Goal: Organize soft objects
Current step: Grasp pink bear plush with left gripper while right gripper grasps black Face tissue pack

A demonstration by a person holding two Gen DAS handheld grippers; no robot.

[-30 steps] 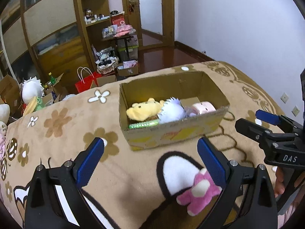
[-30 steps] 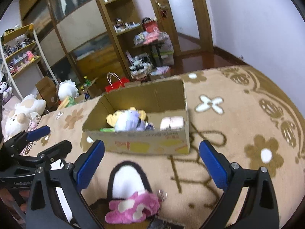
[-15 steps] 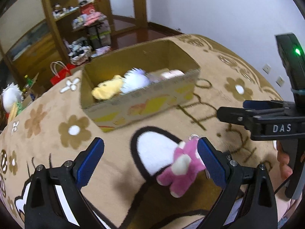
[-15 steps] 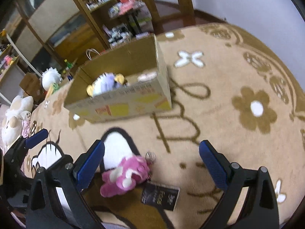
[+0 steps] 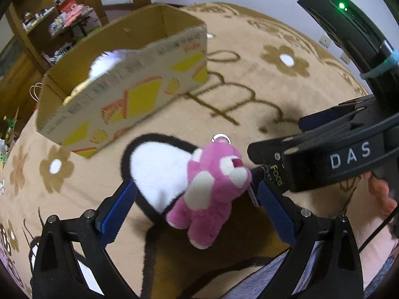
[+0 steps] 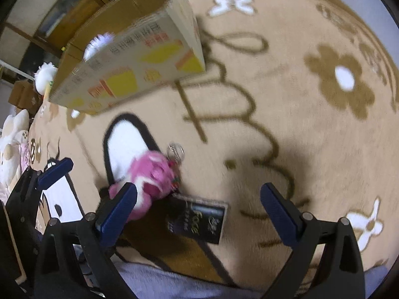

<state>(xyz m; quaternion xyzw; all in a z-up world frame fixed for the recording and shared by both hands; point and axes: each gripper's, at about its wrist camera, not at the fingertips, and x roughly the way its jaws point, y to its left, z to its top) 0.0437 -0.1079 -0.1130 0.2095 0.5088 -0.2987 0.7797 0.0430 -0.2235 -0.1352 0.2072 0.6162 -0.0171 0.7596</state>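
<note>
A pink and cream plush bear (image 5: 212, 189) with a metal key ring lies on the tan patterned blanket (image 5: 249, 79). My left gripper (image 5: 197, 211) is open, its blue pads either side of the bear, not touching. The bear also shows in the right wrist view (image 6: 149, 177), by the left pad. My right gripper (image 6: 198, 214) is open above a small black packet (image 6: 199, 219) beside the bear. A cardboard box (image 5: 119, 87) behind holds a white plush (image 5: 107, 62) and a yellow one.
The right gripper's black body (image 5: 336, 159) sits just right of the bear in the left view. The left gripper (image 6: 40, 182) shows at the right view's left edge. Shelves, a door and plush toys (image 6: 12, 144) lie beyond the blanket.
Both grippers have moved forward and down toward the pink bear. The bear now sits between the left gripper's pads. Both stay open.
</note>
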